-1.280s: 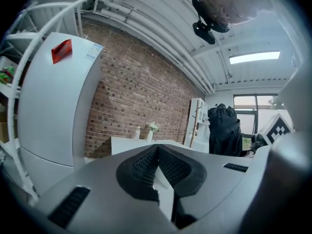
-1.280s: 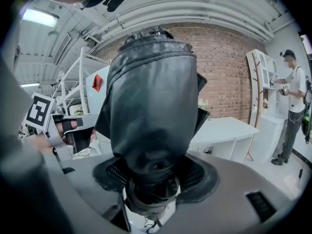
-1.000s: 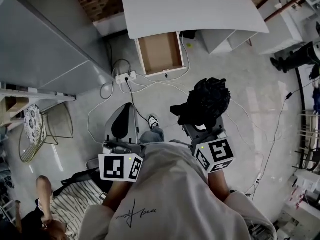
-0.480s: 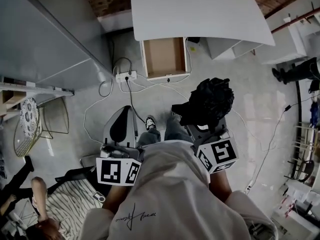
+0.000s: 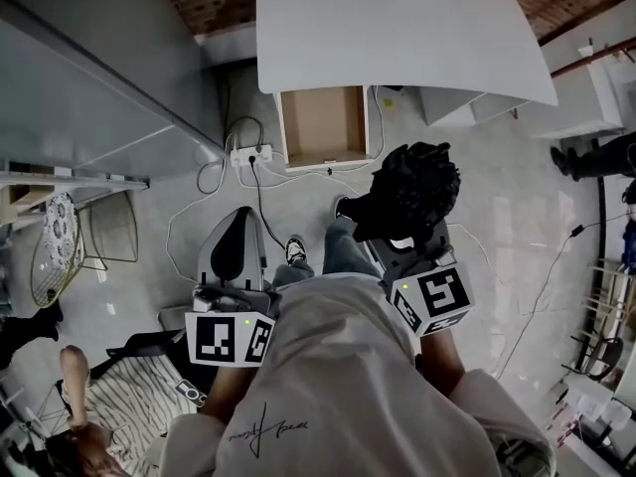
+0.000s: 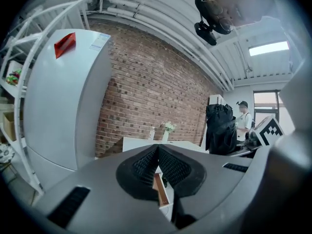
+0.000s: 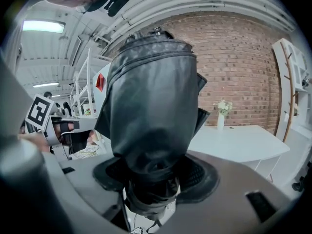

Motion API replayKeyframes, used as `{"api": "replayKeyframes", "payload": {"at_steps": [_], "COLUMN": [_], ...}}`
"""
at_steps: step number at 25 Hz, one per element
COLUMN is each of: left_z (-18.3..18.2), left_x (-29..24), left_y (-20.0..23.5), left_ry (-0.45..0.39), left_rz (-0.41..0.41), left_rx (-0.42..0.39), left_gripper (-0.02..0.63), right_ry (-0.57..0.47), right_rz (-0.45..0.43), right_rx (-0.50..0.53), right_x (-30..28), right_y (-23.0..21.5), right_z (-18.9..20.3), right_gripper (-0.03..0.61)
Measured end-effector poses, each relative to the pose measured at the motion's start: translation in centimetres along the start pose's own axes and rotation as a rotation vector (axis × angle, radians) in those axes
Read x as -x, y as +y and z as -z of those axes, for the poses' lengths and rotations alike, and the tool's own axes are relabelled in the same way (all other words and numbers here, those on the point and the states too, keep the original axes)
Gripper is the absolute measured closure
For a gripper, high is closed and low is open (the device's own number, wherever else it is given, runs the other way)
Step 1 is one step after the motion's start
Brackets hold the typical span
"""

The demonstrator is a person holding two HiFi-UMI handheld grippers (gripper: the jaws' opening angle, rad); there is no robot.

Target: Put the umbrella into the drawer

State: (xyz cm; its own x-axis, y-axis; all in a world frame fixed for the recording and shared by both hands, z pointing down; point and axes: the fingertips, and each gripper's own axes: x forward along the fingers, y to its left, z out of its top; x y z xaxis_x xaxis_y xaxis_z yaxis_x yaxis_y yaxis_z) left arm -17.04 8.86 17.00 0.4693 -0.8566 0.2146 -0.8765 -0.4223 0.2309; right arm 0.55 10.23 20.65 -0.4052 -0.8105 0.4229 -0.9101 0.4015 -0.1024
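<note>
Right tool (image 5: pixel 399 241), head view: pinches the folded black umbrella (image 5: pixel 412 199), near the open drawer (image 5: pixel 321 125) but outside it; left tool (image 5: pixel 238 232) farther from the drawer. Left gripper view: jaws pressed together, nothing between. Right gripper view: jaws clamped on the umbrella's end.

Drawer (image 5: pixel 321 124) juts from under table (image 5: pixel 397 28); power strip (image 5: pixel 249 153) on floor left of drawer; umbrella (image 5: pixel 412 195) nearer, right.

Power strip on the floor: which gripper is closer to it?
Left. The left gripper, shut and empty, hangs just short of the power strip. The right gripper, shut on the black umbrella, is farther off to its right.
</note>
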Motion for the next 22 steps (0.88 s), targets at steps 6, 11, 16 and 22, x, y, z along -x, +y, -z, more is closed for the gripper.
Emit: {"api": "replayKeyframes", "payload": {"at_steps": [6, 11, 16, 22], "left_z": [-0.4, -0.6, -0.6, 1.0], "left_x": [-5.5, -9.3, -12.5, -13.5], "left_y": [-2.6, -4.8, -6.3, -7.7], "left_ry": [0.011, 0.011, 0.0, 0.016], "left_rz": [-0.046, -0.073, -0.134, -0.174], "left_rx": [-0.031, -0.039, -0.079, -0.067], "left_gripper": [0.595, 0.595, 0.595, 0.595], "right_ry": [0.022, 0.042, 0.056, 0.091], "right_rz": [-0.074, -0.149, -0.233, -0.297], "right_rx": [0.019, 0.056, 0.1, 0.126], "right_x": [-1.9, -3.0, -4.4, -5.2], "right_y": [-4.8, -8.2, -11.2, -13.4], "right_z": [-0.5, -1.0, -1.4, 0.1], "right_gripper": [0.31, 0.31, 0.31, 0.311]}}
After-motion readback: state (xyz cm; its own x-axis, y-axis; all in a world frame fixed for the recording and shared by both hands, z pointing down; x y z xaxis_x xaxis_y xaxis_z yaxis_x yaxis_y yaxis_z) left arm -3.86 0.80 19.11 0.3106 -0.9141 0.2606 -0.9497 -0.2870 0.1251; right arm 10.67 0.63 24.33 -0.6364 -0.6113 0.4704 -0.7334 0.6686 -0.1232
